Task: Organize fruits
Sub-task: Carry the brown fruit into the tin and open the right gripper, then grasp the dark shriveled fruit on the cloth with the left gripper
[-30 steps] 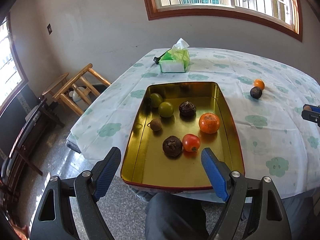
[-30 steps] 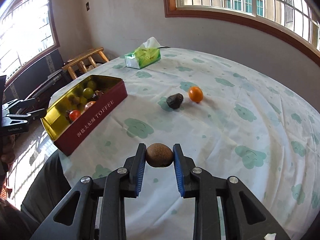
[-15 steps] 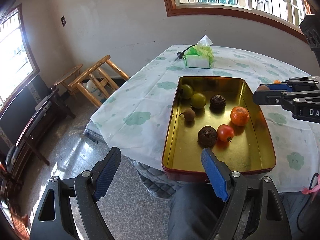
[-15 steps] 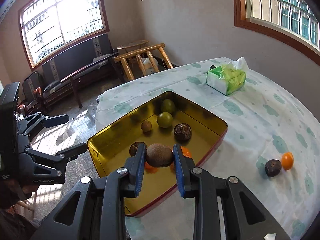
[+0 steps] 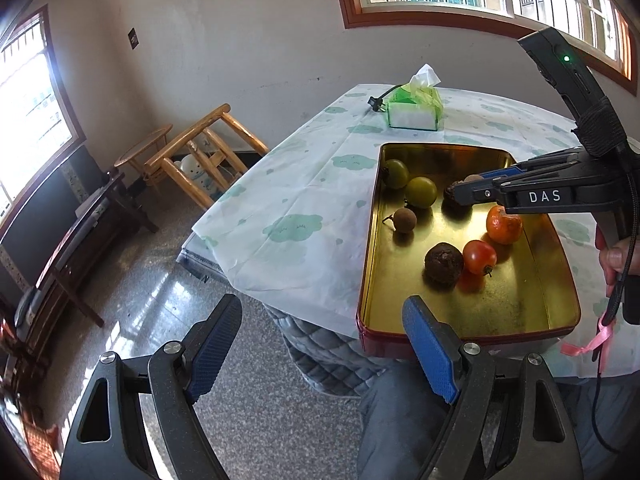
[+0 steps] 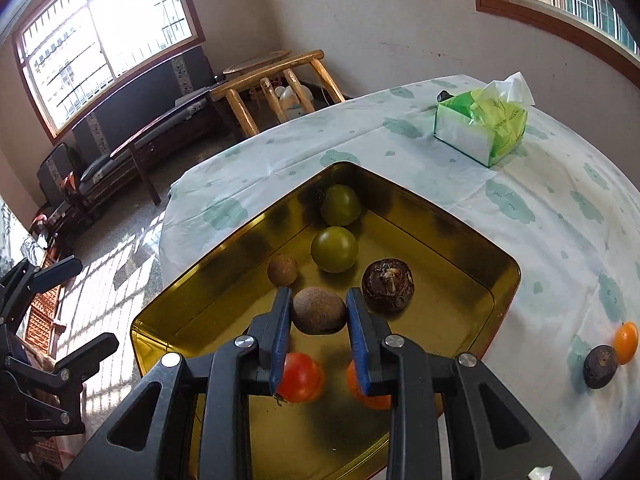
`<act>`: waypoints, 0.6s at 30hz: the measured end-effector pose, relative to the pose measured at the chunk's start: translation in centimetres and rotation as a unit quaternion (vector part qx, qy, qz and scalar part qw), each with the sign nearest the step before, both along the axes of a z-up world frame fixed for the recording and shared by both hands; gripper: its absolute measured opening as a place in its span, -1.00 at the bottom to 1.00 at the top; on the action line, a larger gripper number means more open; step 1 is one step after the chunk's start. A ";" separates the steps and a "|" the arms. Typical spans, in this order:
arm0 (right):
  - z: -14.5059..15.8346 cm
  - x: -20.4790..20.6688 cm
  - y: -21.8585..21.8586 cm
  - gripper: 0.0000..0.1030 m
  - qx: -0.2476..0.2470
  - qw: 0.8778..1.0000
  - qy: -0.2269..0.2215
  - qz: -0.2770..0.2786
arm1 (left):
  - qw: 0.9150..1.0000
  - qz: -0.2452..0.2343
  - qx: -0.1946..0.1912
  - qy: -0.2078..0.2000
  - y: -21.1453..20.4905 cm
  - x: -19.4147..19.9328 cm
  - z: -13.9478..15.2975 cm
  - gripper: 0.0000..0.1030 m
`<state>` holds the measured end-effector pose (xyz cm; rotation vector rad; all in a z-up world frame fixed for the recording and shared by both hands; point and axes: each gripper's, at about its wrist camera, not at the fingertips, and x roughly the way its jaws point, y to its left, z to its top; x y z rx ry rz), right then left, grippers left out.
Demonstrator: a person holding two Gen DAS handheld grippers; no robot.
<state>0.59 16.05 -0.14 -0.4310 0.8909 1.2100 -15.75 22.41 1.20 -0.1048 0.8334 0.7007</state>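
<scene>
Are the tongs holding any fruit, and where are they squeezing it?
The right tongs pinch a round brown fruit by its two opposite sides, above the gold tin. The left tongs are open and hold nothing.

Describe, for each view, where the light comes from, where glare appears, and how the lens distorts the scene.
Left wrist view: the side window is blown out white, sun glare streaks the floor, and the gold tin mirrors the tomato. Right wrist view: the big window overexposes, the tin's wall gleams, and the table edge bows from fisheye, with dark corners.
</scene>
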 end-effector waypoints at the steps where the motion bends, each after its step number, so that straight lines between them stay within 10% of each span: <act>1: -0.3 0.2 0.4 -0.51 -0.003 1.000 0.003 -0.001 | 1.000 0.001 0.000 0.000 0.1 -0.1 0.0 0.61; 7: 0.8 0.5 0.6 -0.30 0.039 0.999 0.018 -0.015 | 1.000 0.005 -0.002 0.003 0.6 -0.4 -0.2 0.61; 15: 5.4 0.6 -4.6 0.84 0.102 0.990 -0.062 -0.073 | 1.000 0.006 -0.005 0.006 0.7 -0.4 -0.2 0.61; 18: 5.6 1.1 -8.6 0.98 0.096 0.984 -0.099 -0.114 | 1.000 -0.001 0.002 0.005 0.1 -0.2 0.1 0.61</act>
